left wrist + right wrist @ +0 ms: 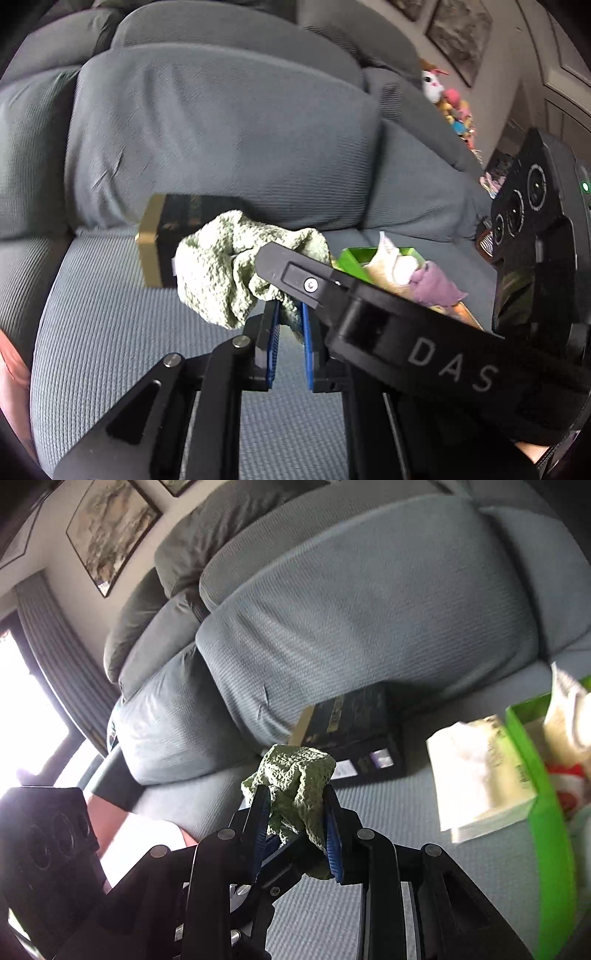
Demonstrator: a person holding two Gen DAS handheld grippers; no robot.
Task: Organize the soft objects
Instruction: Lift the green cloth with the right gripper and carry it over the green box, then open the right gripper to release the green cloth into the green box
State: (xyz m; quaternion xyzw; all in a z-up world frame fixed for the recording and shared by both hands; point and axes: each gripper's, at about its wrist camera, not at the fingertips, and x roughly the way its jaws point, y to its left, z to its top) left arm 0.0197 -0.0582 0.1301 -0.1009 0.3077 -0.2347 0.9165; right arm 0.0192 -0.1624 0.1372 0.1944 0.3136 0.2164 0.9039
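A crumpled green knitted cloth [221,269] hangs above the grey sofa seat [110,332]. My left gripper [290,314] is shut on its lower end. My right gripper [295,812] is shut on the same cloth [295,771], and its black body crosses the left wrist view [369,314]. A green box [354,256] holding soft items, among them a purple cloth [436,284] and a cream one [388,258], sits to the right. It also shows in the right wrist view [546,812].
A black and gold box [159,243] lies on the seat against the grey back cushion [221,129]; it also shows in the right wrist view [351,723]. A white booklet [476,779] lies beside the green box. Plush toys [443,99] sit along the sofa's far right.
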